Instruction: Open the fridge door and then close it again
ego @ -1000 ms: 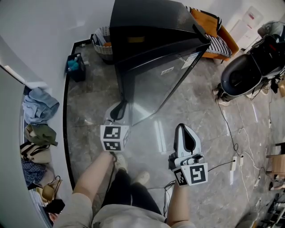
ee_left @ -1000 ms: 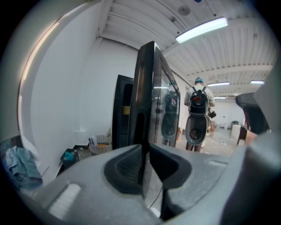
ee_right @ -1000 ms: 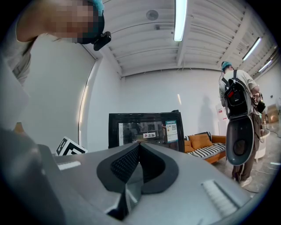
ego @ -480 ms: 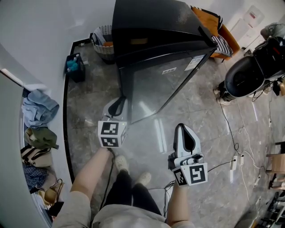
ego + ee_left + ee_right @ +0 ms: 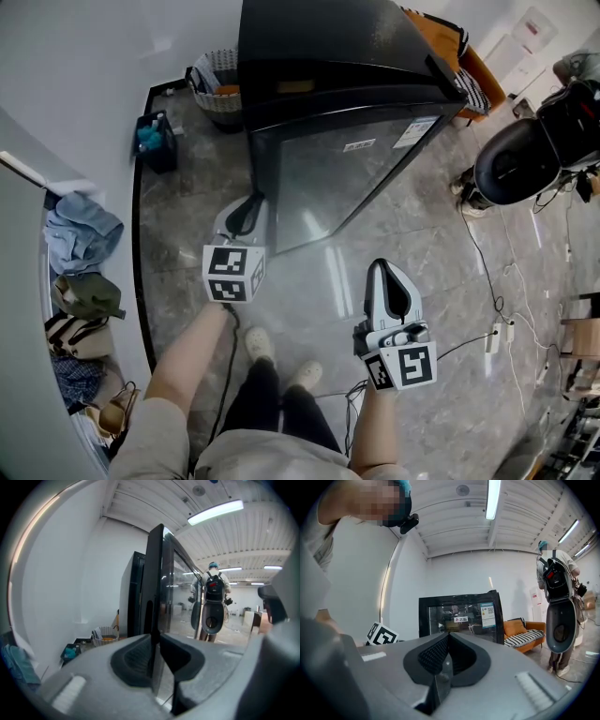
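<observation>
A black fridge with a glass door stands ahead of me on the stone floor. My left gripper is at the door's left edge. In the left gripper view the jaws of the left gripper are closed on the thin door edge, which stands slightly off the fridge body. My right gripper hangs in front of the door at the right, apart from it, with its jaws together and nothing in them. In the right gripper view, the right gripper points at the fridge.
A dark scooter is parked to the right, with a person behind it. An orange sofa sits behind the fridge. A basket and a blue bin stand by the wall. Cables cross the floor; clothes and bags lie left.
My left gripper has slid left and slightly away from me, keeping hold of the door edge. The right gripper has barely shifted.
</observation>
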